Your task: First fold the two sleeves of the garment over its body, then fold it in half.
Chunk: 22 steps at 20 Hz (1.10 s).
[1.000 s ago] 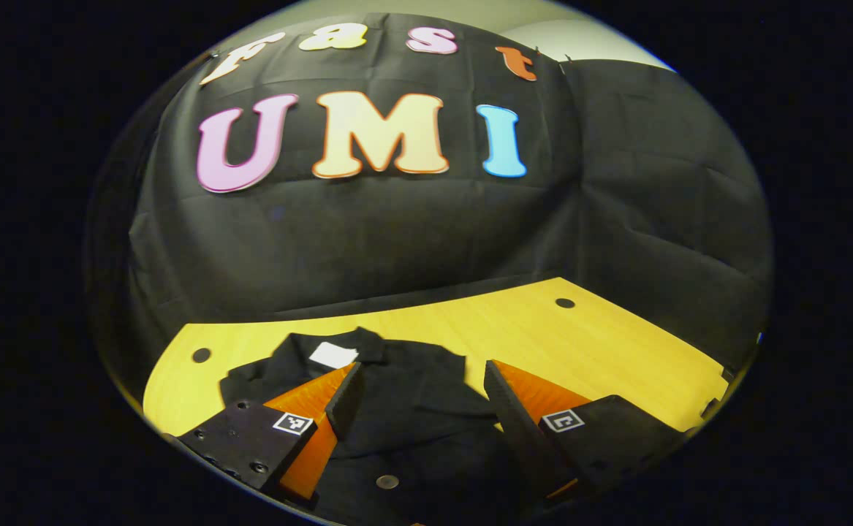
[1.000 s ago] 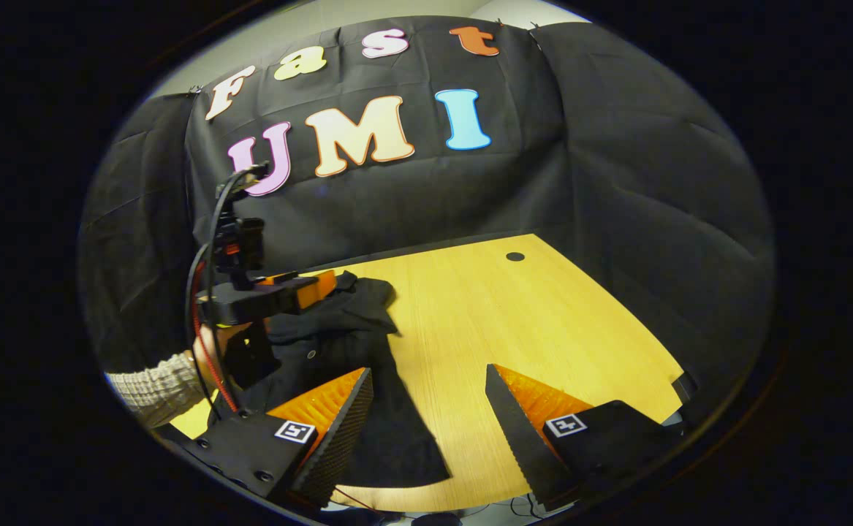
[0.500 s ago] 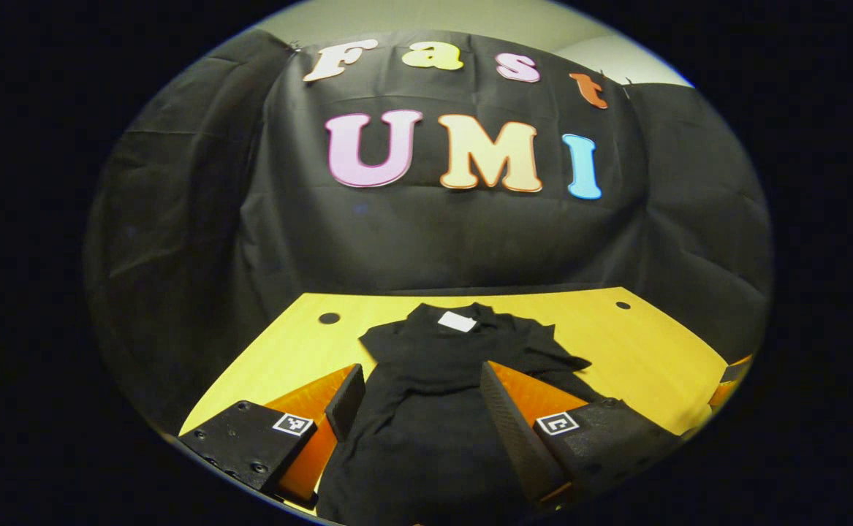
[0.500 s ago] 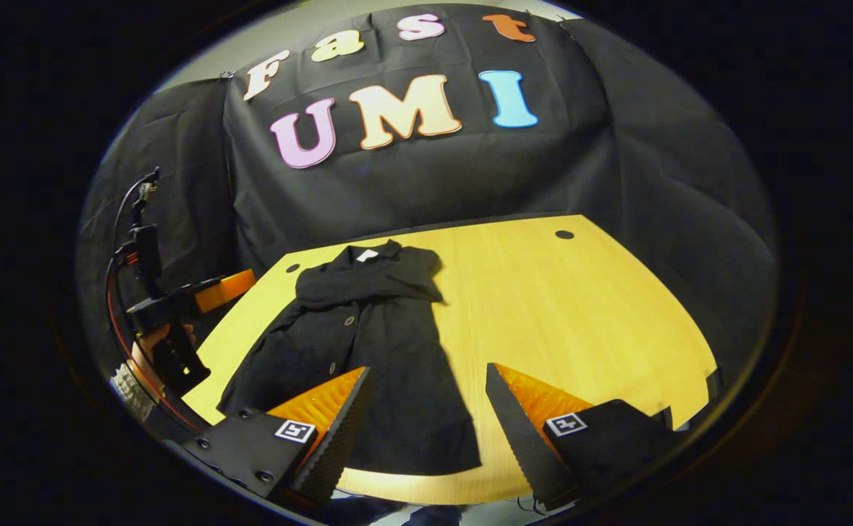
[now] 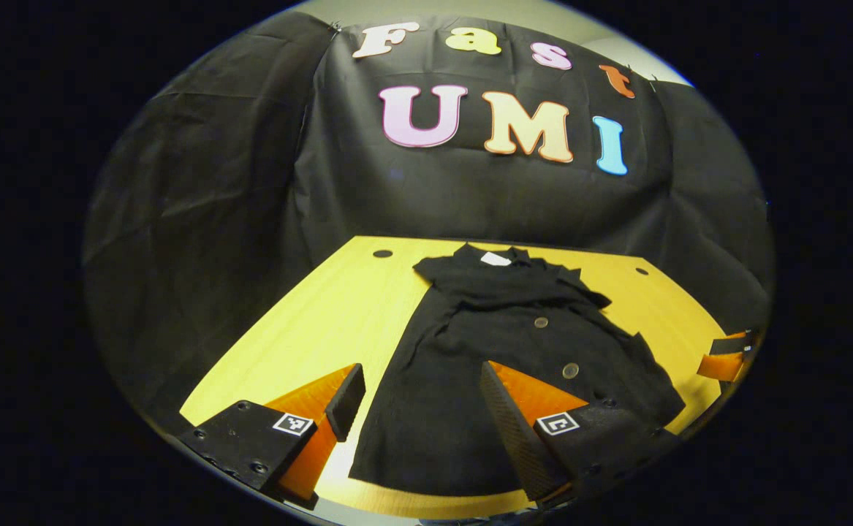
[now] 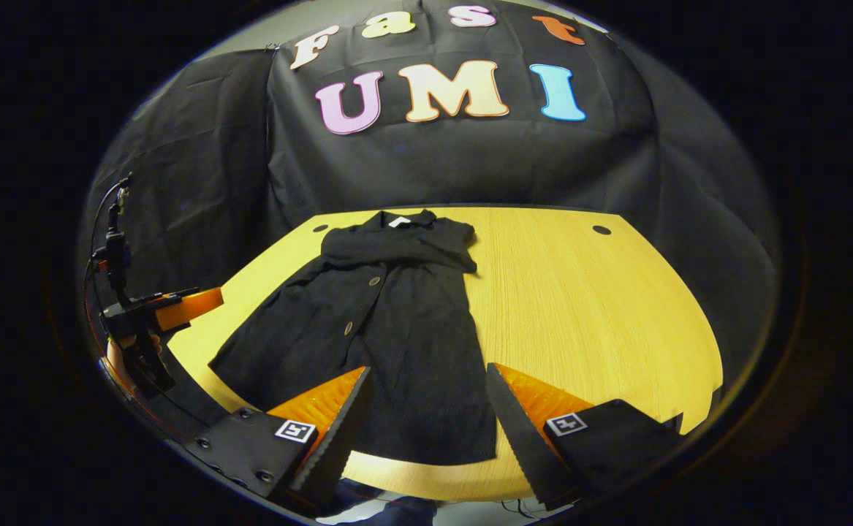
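Note:
A black buttoned garment (image 5: 514,343) lies flat on the yellow wooden table (image 5: 324,314), collar and white label at the far end, hem at the near edge. Both sleeves lie folded across its chest. My left gripper (image 5: 420,369) stands open above the hem's left part, nothing between its fingers. In the right gripper view the garment (image 6: 389,321) stretches away on the table (image 6: 579,307). My right gripper (image 6: 427,371) hangs open over the hem's right corner. The left gripper (image 6: 170,307) shows far left, held by a hand beside the table edge. The right gripper (image 5: 722,358) peeks in at the right.
Round cable holes (image 6: 601,229) sit in the table's far corners, one also in the left gripper view (image 5: 382,253). Bare wood spreads right of the garment in the right gripper view. The black cloth wall closes off the back and sides.
Both grippers have drawn back from the collar end to the near table edge, open throughout. The garment's whole length now shows, sleeves folded over its chest.

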Each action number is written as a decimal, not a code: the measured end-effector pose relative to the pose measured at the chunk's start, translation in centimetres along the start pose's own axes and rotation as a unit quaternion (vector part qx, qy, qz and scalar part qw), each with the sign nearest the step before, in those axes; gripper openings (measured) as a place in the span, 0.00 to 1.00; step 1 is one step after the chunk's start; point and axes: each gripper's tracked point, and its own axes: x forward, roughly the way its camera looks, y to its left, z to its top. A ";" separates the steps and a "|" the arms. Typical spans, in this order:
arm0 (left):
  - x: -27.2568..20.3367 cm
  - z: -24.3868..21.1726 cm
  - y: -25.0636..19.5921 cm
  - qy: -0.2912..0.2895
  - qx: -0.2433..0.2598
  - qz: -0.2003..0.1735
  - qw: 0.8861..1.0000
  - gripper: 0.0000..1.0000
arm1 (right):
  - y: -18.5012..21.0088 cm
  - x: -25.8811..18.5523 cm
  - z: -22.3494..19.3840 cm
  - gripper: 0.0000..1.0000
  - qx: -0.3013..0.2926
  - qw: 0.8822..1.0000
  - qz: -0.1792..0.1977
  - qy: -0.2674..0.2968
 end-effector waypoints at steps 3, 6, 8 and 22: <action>-0.6 -3.3 0.4 0.031 0.009 0.005 0.999 0.95 | 0.0 0.6 -2.3 0.98 -0.007 1.000 -0.005 0.017; -1.2 -6.4 0.2 0.066 0.016 -0.003 0.998 0.95 | -0.4 0.7 -4.5 0.94 -0.014 0.999 -0.016 0.038; -1.4 -7.9 -0.1 0.081 0.014 -0.007 0.997 0.95 | -0.7 1.1 -5.9 0.98 -0.015 0.998 -0.023 0.051; -1.0 -11.6 0.7 0.116 0.053 -0.009 0.992 0.96 | -1.0 2.6 -10.9 0.94 -0.027 0.995 -0.035 0.092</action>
